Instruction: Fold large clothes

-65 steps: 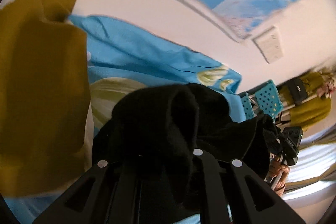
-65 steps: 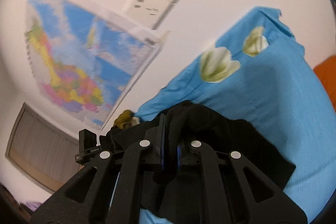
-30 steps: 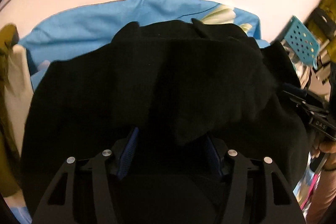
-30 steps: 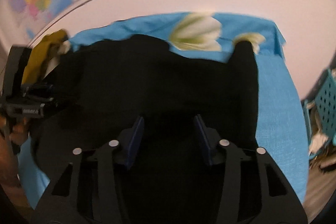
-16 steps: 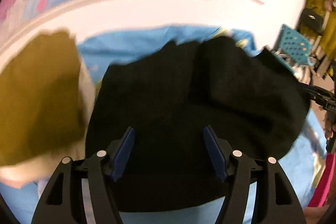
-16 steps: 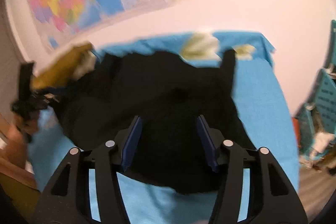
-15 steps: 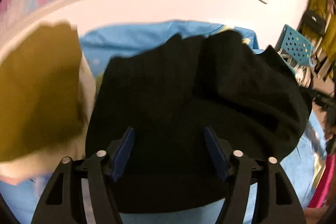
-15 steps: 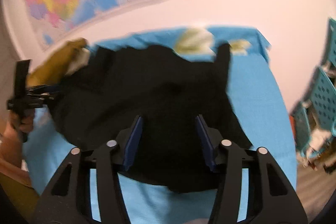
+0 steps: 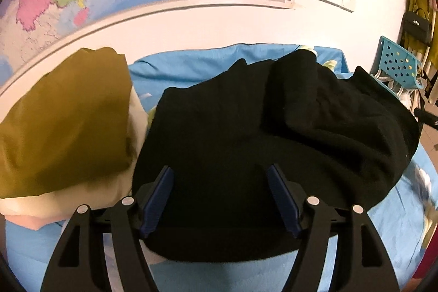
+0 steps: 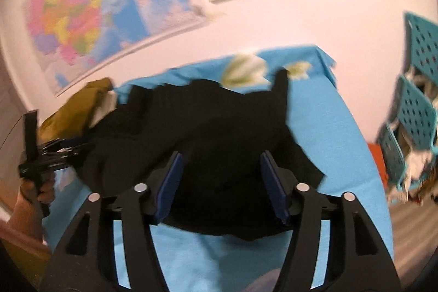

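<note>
The right gripper [image 10: 220,182] sits low in the frame, its jaws just widened, nothing pressed between the blue pads [image 10: 171,184]. Beyond them a black garment [image 10: 208,133] lies rumpled on the blue sheet [image 10: 328,133]. At left, a hand [image 10: 35,190] holds the left gripper [image 10: 65,148] beside an olive cloth [image 10: 71,108]. A blurred map [image 10: 90,4] fills the upper left, teal baskets [image 10: 416,106] the right.

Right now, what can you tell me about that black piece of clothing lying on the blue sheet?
The black fleecy-looking garment lies loose on the light blue flowered bedsheet, bunched into soft folds, its thickest hump towards the teal perforated plastic crates. One narrow strip sticks out towards the wall. Its edge meets the olive-yellow folded cloth stacked on pale fabric. Both tools hover with their pads apart, not pinching it; whether they brush it is unclear.
</note>
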Action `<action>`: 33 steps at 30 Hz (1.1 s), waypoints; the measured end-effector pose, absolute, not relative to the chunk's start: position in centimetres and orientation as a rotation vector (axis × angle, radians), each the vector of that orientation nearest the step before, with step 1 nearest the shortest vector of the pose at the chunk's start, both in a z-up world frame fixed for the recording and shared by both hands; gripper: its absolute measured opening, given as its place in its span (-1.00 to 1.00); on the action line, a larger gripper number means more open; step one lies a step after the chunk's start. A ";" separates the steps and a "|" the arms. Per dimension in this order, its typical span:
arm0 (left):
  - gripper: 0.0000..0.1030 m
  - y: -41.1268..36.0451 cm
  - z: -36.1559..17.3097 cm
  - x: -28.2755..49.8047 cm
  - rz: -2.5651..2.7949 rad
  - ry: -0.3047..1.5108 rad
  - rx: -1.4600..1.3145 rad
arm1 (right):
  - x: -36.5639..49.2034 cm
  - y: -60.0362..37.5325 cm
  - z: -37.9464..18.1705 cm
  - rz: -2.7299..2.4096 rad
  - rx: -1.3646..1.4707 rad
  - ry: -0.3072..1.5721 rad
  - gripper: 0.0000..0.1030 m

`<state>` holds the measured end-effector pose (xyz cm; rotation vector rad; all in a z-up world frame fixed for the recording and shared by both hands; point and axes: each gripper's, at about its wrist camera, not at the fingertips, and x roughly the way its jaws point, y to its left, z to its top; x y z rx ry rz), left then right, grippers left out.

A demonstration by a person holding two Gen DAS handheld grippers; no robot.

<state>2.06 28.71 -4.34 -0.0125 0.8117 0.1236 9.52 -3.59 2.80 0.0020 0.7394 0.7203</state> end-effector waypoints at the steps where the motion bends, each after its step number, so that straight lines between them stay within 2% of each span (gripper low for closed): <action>1: 0.34 28.7 -4.2 1.9 0.123 0.807 -0.013 | 9.1 -2.7 3.1 0.757 -0.008 0.738 0.17; 6: 0.34 28.8 -4.5 1.8 0.132 0.811 -0.005 | 7.9 1.9 2.5 0.863 -0.099 0.742 0.15; 13: 0.43 32.0 -6.2 2.5 0.085 0.850 -0.170 | 10.2 4.0 -2.5 0.805 -0.117 0.877 0.05; 24: 0.42 32.2 -5.3 1.1 0.107 0.823 -0.143 | 7.4 2.5 1.8 0.839 -0.079 0.769 0.20; 29: 0.44 32.7 -5.8 1.3 0.117 0.844 -0.166 | 5.5 5.7 2.9 0.921 -0.175 0.719 0.21; 33: 0.45 31.8 -5.2 1.6 0.137 0.826 -0.105 | 7.3 8.3 2.7 0.871 -0.252 0.714 0.21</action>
